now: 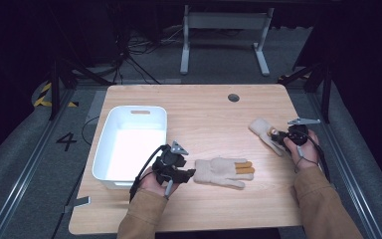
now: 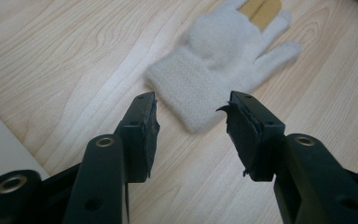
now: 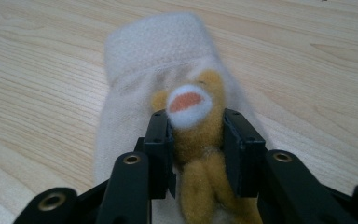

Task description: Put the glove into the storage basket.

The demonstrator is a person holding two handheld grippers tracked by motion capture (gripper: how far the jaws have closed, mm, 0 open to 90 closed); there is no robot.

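A cream knitted glove (image 1: 224, 172) with orange-tipped fingers lies flat at the table's middle front. In the left gripper view the glove (image 2: 214, 60) has its cuff just beyond my jaw tips. My left gripper (image 1: 191, 174) (image 2: 191, 109) is open, with bare wood between its pads. A second cream glove (image 1: 261, 128) (image 3: 158, 51) lies at the right, cuff away from me. It carries a yellow plush figure (image 3: 200, 144) with a white and orange face. My right gripper (image 1: 277, 137) (image 3: 196, 126) is shut on that figure, one pad against each of its sides.
A white plastic bin (image 1: 135, 108) stands on the wooden table (image 1: 204, 109) just left of my left hand. A round cable hole (image 1: 234, 97) sits near the far edge. Beyond the table a grey desk frame (image 1: 224, 30) stands on the floor.
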